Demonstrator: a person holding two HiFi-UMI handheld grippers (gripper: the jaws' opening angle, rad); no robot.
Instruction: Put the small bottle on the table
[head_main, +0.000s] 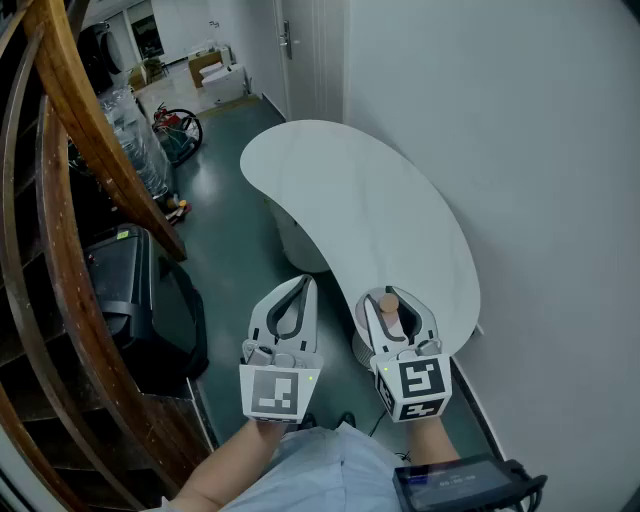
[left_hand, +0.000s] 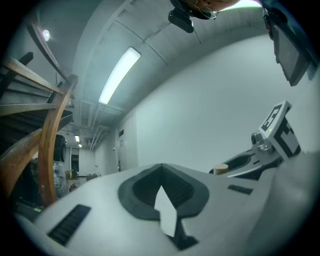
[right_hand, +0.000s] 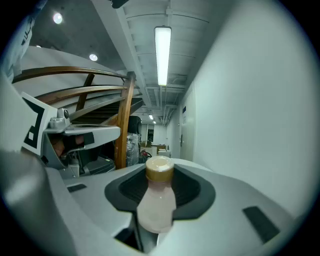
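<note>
The small bottle (right_hand: 157, 202), pale pink with a tan cap, stands upright between the pads of my right gripper (head_main: 391, 298), which is shut on it. In the head view the bottle (head_main: 393, 314) hangs over the near end of the white kidney-shaped table (head_main: 350, 190). My left gripper (head_main: 304, 284) sits just left of the right one, off the table's near edge, with its jaws closed tip to tip and nothing between them. From the left gripper view the bottle's cap (left_hand: 220, 169) shows at the right, inside the right gripper.
A curved wooden stair rail (head_main: 90, 120) runs down the left side. Below it sits a black box (head_main: 130, 290). A white wall (head_main: 540, 200) borders the table on the right. A red-wheeled thing (head_main: 178, 128) and cartons lie farther down the green floor.
</note>
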